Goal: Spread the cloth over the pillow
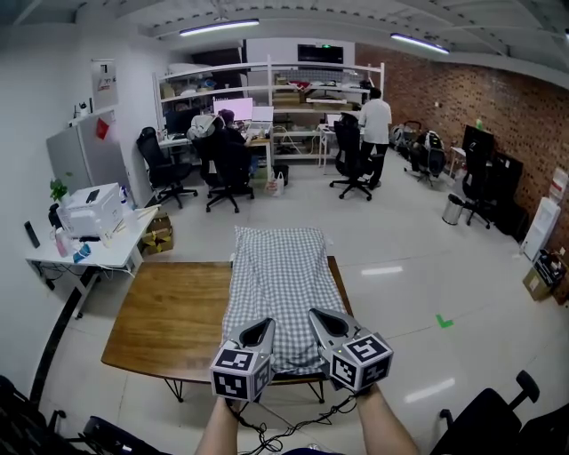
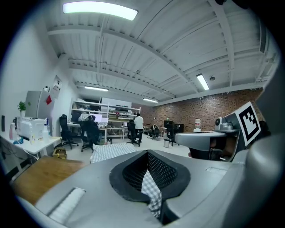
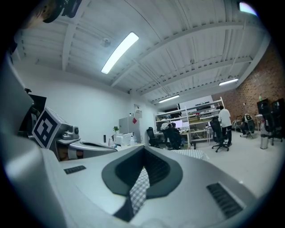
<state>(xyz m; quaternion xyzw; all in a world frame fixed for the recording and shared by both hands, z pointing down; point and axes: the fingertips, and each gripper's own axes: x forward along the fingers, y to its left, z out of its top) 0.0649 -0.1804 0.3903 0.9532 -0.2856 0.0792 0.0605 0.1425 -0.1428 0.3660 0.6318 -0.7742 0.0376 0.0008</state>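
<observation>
left tool [image 2: 148, 165], right tool [image 3: 143, 164] pinch cloth [image 1: 276, 275]; table [image 1: 169, 311] below.

A wooden desk [image 1: 169, 320] stands on a pale glossy floor [image 1: 400, 258]. Beyond the desk are white shelves [image 1: 268, 89] and black office chairs [image 1: 158, 160]. Right of it runs a brick wall [image 1: 498, 98], and tube lights [image 1: 218, 27] hang above.
</observation>
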